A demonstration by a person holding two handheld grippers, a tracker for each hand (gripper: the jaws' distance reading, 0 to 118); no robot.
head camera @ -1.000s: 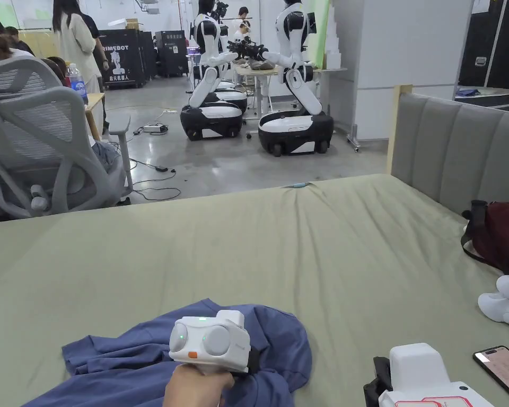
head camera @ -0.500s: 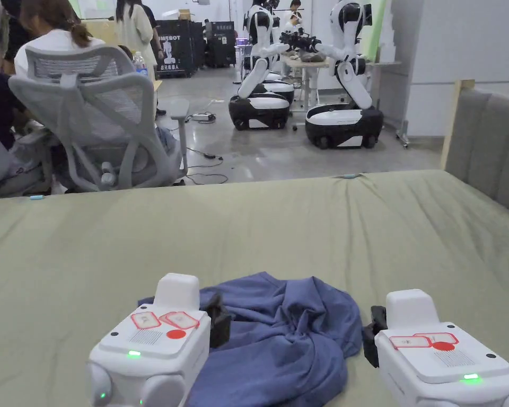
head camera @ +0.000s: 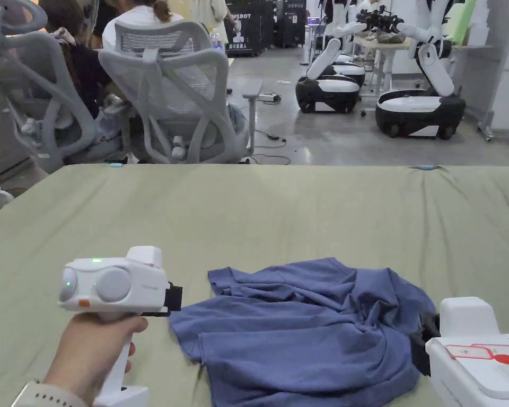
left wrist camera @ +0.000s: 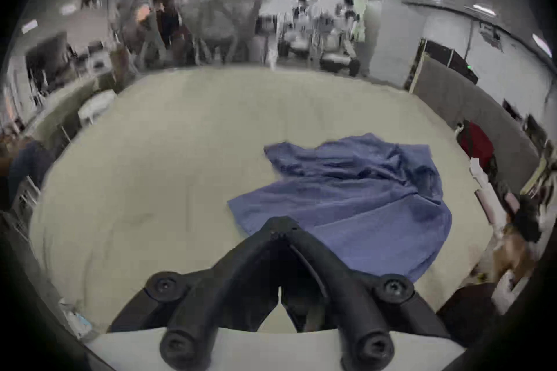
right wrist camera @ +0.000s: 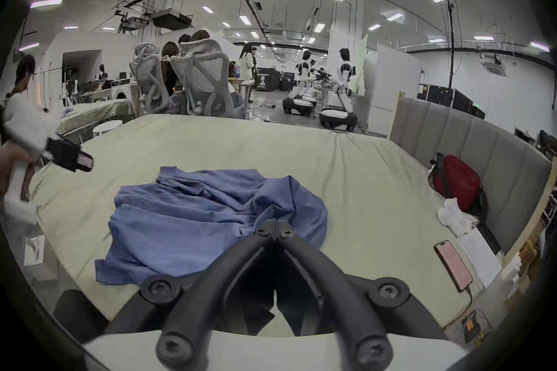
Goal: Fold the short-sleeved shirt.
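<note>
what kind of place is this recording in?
Probably a robotics lab or data-collection floor, not a home: wheeled humanoid robots on bare concrete, mesh office chairs, and a staged bed holding the blue shirt.

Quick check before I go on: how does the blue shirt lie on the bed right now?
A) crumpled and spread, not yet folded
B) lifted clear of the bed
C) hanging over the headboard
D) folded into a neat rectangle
A: the blue shirt lies rumpled with loose creases on the green bed, and both the left tongs and the right tongs have their jaws together.
</note>
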